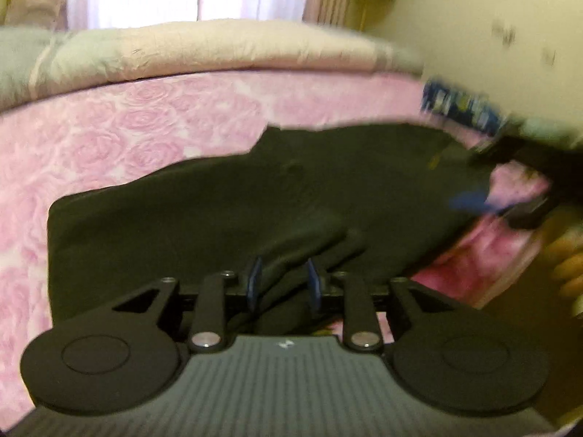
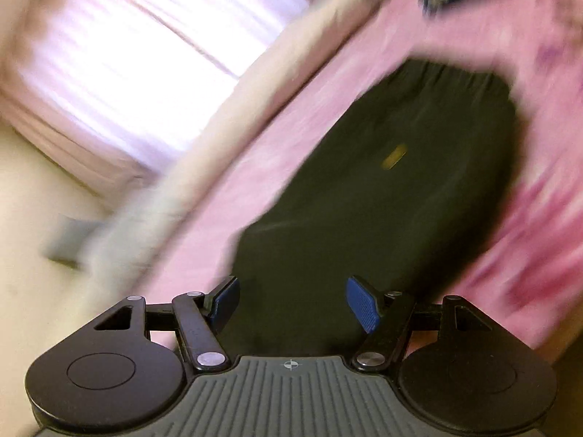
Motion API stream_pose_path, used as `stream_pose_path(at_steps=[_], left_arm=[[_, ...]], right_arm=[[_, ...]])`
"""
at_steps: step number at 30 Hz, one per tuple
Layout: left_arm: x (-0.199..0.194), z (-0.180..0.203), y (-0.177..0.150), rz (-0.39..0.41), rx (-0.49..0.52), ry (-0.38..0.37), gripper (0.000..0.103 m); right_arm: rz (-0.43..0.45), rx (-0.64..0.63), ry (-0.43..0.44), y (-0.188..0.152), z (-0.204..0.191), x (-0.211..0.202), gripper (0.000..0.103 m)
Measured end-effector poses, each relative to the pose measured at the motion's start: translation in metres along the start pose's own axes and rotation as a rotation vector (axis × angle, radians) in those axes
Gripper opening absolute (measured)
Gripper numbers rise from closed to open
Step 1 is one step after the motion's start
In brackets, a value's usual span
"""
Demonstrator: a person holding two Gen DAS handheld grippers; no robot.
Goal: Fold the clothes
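Left claw (image 1: pixel 284 278) is clamped on a bunched near edge of the black fabric garment (image 1: pixel 255 196), whose long axis runs across the pink rose-patterned bed (image 1: pixel 109 127) toward the right claw (image 2: pixel 293 302), spread apart above its other end.

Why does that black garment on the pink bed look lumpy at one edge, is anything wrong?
Nothing looks damaged or spilled. The black garment lies mostly flat on the pink rose bedspread; its near edge is bunched only because the left gripper pinches a fold of it. The right gripper is open above the cloth.
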State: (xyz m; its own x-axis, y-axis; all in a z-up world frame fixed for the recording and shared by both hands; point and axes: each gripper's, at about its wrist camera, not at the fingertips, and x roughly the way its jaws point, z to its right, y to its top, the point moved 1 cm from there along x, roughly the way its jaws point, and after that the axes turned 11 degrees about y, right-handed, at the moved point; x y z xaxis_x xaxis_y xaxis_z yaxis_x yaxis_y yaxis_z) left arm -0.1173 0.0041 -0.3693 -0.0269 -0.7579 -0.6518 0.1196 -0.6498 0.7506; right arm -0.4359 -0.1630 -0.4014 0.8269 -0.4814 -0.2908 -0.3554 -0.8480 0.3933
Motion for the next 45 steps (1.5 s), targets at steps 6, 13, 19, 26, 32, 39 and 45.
stream_pose_path(at_steps=[6,13,19,26,32,39,45], left_arm=[[-0.031,-0.065,-0.013,0.001,-0.238,0.050,0.022],[-0.042,-0.116,-0.027,-0.005,-0.364,0.118,0.022],[-0.042,-0.130,-0.032,-0.004,-0.423,0.084,0.022],[-0.047,-0.140,-0.032,0.028,-0.470,0.066,0.022],[-0.041,-0.137,-0.027,0.021,-0.441,0.075,0.020],[-0.028,-0.130,-0.023,0.005,-0.397,0.084,0.017],[-0.024,-0.135,-0.012,0.002,-0.345,0.116,0.016]], right_arm=[[-0.160,0.312,0.118,-0.030,0.006,0.055,0.068],[-0.189,0.307,-0.089,-0.048,0.000,0.073,0.048],[-0.154,0.308,-0.071,-0.047,0.003,0.092,0.048],[-0.069,-0.185,-0.009,-0.064,-0.061,0.090,0.009],[-0.037,-0.212,-0.170,-0.076,-0.038,0.072,0.009],[-0.056,-0.241,-0.191,-0.078,-0.037,0.075,0.009],[-0.115,-0.265,-0.220,-0.075,-0.036,0.080,0.014]])
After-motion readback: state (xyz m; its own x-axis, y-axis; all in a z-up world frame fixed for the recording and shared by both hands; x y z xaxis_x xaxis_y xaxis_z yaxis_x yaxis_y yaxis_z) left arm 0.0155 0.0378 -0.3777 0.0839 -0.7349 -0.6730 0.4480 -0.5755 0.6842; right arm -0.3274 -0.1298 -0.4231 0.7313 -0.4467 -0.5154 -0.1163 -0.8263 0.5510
